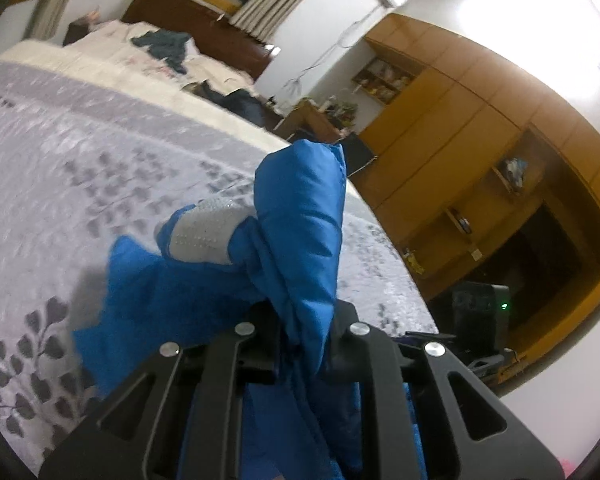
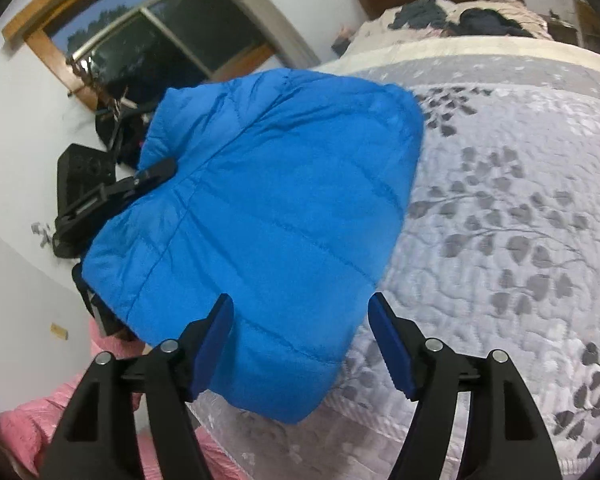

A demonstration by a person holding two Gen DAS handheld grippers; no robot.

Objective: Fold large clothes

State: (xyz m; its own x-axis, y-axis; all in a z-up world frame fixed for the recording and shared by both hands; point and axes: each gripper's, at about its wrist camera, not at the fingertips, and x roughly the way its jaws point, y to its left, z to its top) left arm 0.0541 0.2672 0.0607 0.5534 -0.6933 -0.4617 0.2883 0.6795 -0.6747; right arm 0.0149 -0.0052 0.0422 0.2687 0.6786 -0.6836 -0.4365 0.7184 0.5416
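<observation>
While the left claw (image 1: 300,344) is clenched on a bunched fold of the blue puffer jacket (image 1: 300,216), the fabric rises from between its black fingers toward twelve o'clock in the left wrist view, with a grey-white dotted patch (image 1: 206,234) of the garment showing at about ten o'clock from the grip. More blue cloth spills down toward eight o'clock over the bed (image 1: 80,168), whose quilt is pale lilac with a grey leaf print. Beyond the bed, at one to three o'clock, stand wooden cupboards (image 1: 460,112), and dark clothes (image 1: 164,46) lie on a second bed at eleven o'clock.

From the right wrist view, the same jacket (image 2: 268,208) lies spread with its quilted back up, filling the centre and hanging partly over the bed's edge at seven o'clock; the left claw (image 2: 156,172) shows at nine o'clock, pinching the jacket's edge. The right claw (image 2: 302,344) is released, its blue-padded fingers (image 2: 216,340) wide apart at six o'clock, above the jacket's near hem and not gripping it. The quilted bed (image 2: 500,220) runs on toward three o'clock. A pink cloth (image 2: 24,432) shows at eight o'clock.
</observation>
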